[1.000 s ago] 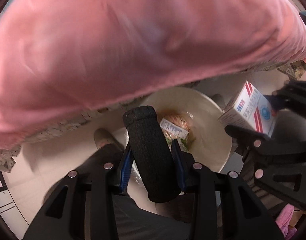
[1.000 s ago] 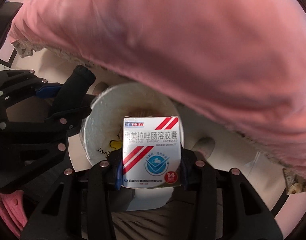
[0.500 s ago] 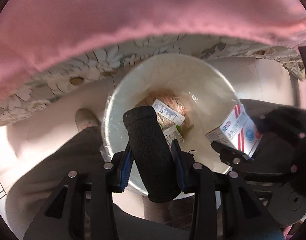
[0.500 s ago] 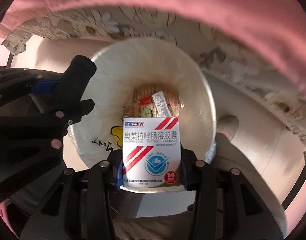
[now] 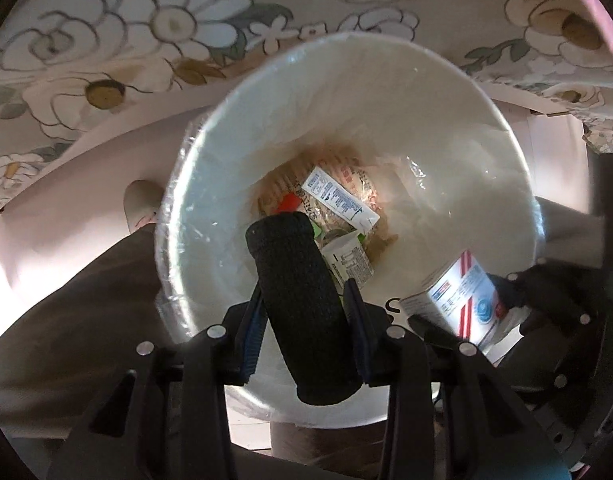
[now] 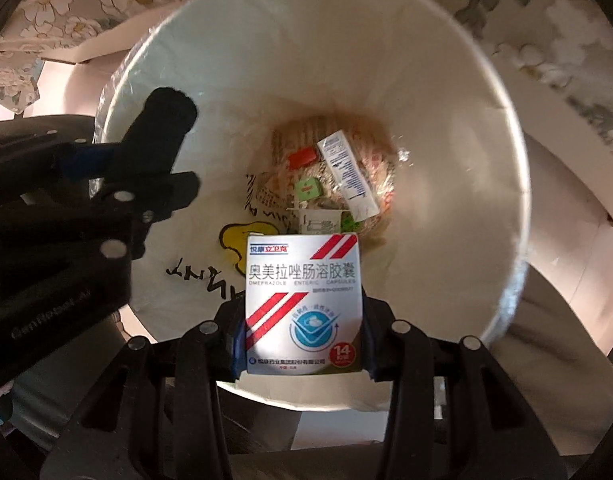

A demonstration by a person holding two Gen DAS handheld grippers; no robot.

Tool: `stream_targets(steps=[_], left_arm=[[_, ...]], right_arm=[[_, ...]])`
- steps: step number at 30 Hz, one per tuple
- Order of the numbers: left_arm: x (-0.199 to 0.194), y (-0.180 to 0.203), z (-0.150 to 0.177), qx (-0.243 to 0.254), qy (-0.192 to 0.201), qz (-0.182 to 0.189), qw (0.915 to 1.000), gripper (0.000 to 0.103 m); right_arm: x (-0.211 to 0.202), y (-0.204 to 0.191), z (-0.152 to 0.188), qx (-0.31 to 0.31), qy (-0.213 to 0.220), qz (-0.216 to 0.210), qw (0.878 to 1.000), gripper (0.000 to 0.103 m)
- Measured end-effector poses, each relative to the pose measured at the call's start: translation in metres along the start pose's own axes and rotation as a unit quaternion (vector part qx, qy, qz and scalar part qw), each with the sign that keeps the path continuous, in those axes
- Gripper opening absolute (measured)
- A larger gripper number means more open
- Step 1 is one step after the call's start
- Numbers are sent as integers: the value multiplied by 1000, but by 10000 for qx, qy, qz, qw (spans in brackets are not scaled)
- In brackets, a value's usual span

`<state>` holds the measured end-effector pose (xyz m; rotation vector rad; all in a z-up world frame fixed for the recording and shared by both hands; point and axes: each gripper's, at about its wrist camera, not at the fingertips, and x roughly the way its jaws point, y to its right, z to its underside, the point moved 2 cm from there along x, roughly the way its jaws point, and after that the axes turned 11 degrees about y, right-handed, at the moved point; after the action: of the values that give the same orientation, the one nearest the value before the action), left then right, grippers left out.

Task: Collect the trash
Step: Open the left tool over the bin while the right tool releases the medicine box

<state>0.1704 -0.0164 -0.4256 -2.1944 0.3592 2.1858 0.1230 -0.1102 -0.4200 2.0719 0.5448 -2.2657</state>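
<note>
White cardboard medicine box [image 6: 304, 304] lettered "OMEPRAZOLE ENTERIC CAPSULES", clamped by right gripper [image 6: 304, 344] above white plastic-lined bin [image 6: 502, 184]; left gripper [image 5: 304, 316] clasps black textured cylinder [image 5: 302, 304].

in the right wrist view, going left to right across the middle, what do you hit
left tongs holding a black cylinder → yellow print on the bin's inner wall → medicine box in the right tongs → bin rim
</note>
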Motion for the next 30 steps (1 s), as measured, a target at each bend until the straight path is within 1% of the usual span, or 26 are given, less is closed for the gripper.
stream_targets(steps=[6, 12, 13, 15, 18, 27, 30], left_arm=[[18, 3, 3, 35, -196, 18, 9998, 41], [30, 6, 6, 53, -369, 18, 9993, 42], [31, 6, 6, 43, -402, 16, 9992, 43], [35, 6, 6, 36, -458, -12, 9989, 52], [35, 7, 6, 38, -445, -20, 9990, 55], [34, 5, 4, -36, -463, -1, 9989, 56], [32, 5, 5, -34, -467, -46, 9989, 56]], right_arm=[[22, -1, 1, 121, -151, 56, 9998, 44], [33, -2, 1, 212, -262, 58, 9994, 45], [35, -1, 1, 239, -299, 53, 9993, 47], [37, 1, 1, 295, -348, 61, 9989, 56], [36, 3, 0, 324, -320, 64, 9989, 56], [32, 5, 0, 341, -280, 4, 9990, 56], [32, 6, 1, 330, -259, -6, 9991, 56]])
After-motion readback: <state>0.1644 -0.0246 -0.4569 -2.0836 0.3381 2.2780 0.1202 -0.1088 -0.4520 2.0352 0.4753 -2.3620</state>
